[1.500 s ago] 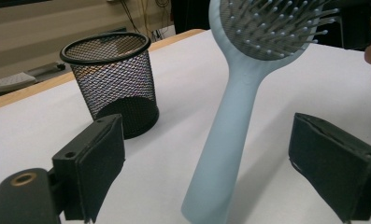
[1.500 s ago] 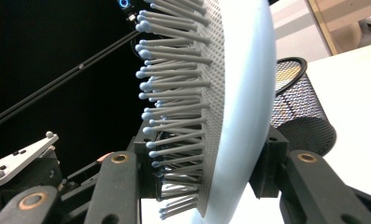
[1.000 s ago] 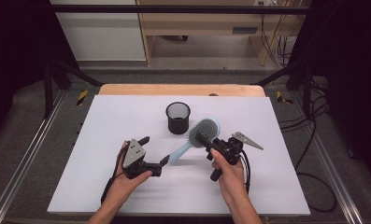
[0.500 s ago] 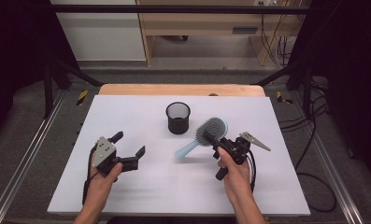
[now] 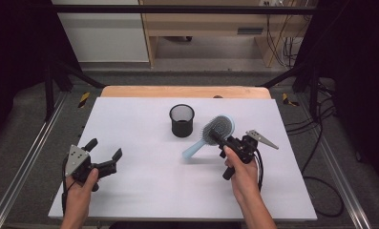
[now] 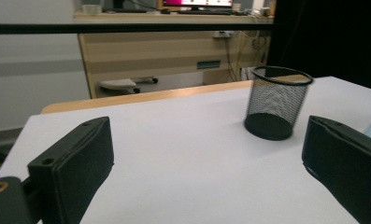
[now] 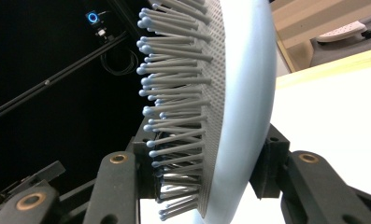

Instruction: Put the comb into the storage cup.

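My left gripper (image 5: pixel 103 153) has swung out to the near-left, jaws open, empty. Right gripper (image 5: pixel 219 138) clamps the brush (image 5: pixel 217 130), lifted just right of the cup (image 5: pixel 182 120); insertion likely next.

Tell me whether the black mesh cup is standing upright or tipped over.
Upright. The mesh cup rests on its solid base on the white table, its open rim facing up.
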Demonstrator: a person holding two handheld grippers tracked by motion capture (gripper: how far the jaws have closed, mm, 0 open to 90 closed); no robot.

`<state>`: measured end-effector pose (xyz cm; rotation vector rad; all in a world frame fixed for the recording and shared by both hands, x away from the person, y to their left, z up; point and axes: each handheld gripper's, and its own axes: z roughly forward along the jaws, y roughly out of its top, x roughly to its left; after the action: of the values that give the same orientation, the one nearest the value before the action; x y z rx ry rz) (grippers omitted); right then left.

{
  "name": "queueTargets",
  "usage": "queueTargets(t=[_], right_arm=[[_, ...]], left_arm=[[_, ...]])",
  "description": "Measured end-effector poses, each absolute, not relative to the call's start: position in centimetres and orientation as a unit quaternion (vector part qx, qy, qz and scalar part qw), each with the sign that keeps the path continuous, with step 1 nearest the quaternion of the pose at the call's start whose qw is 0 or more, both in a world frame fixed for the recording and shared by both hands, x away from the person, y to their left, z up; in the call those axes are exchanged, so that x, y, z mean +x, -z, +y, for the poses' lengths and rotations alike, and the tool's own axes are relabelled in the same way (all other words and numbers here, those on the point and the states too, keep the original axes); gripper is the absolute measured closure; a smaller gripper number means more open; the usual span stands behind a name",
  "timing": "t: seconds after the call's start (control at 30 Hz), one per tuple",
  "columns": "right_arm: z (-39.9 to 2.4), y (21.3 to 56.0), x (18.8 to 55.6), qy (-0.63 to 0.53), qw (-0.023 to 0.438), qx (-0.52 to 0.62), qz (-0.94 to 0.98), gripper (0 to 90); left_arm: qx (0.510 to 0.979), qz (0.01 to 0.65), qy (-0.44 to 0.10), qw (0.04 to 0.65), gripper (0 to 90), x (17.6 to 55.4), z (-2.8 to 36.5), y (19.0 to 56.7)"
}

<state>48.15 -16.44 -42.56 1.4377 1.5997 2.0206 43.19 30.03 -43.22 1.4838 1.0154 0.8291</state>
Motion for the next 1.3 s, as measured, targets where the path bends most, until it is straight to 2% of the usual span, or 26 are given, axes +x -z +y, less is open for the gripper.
queueTargets(t=[0.4, 0.7, 1.3], right_arm=[[-17.0, 40.8, 49.9, -0.672, 0.116, 0.5, 0.534, 54.1], [-16.9, 40.1, 50.4, -0.669, 0.111, 0.501, 0.538, 54.1], [-16.9, 36.4, 50.6, -0.671, 0.118, 0.485, 0.549, 54.0]], left_arm=[[0.626, 0.437, -0.336, 0.552, 3.7, 43.9, 31.4, 43.9], [0.632, 0.431, -0.332, 0.551, 3.6, 43.9, 31.1, 44.1], [0.637, 0.428, -0.327, 0.551, 2.6, 43.9, 31.0, 44.3]])
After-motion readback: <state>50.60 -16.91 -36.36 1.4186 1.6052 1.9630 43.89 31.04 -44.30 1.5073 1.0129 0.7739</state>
